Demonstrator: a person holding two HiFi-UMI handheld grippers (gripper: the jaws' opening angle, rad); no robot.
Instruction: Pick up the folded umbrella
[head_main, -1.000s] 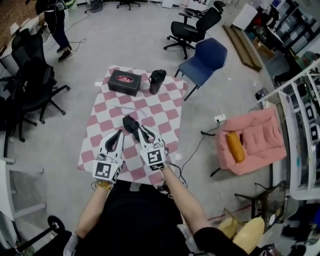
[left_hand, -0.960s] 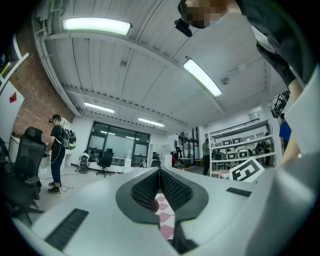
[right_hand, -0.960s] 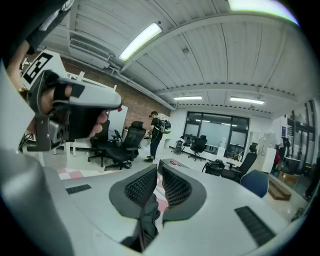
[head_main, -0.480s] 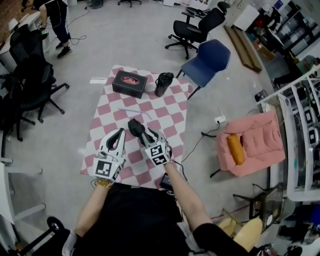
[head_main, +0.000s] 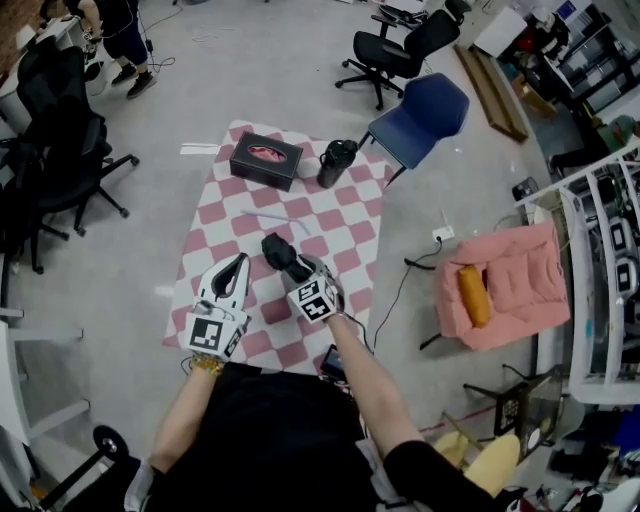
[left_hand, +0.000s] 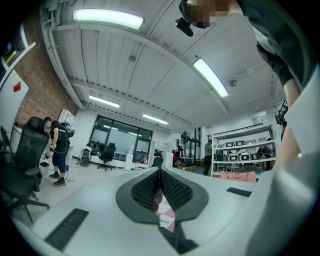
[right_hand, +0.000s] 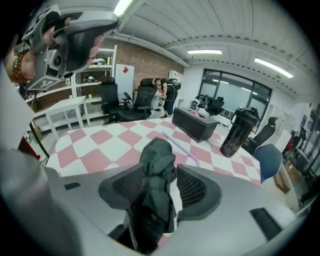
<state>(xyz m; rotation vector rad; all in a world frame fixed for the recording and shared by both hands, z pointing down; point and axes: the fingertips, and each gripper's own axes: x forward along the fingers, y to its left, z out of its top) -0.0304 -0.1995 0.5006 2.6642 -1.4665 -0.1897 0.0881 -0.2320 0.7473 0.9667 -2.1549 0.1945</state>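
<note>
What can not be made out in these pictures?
Umbrella: head view, rear end hidden under right gripper, whose jaws have just been opening around it.
Black box: head view, lid picture too small.
Standing person: head view, cut off by top edge.

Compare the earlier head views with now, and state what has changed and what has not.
The right gripper has come down over the umbrella. Its fingers have just been opening, and the umbrella now stands between them, not clamped. The umbrella lies where it was on the cloth. The left gripper stays shut and empty. The box and bottle have not moved.
</note>
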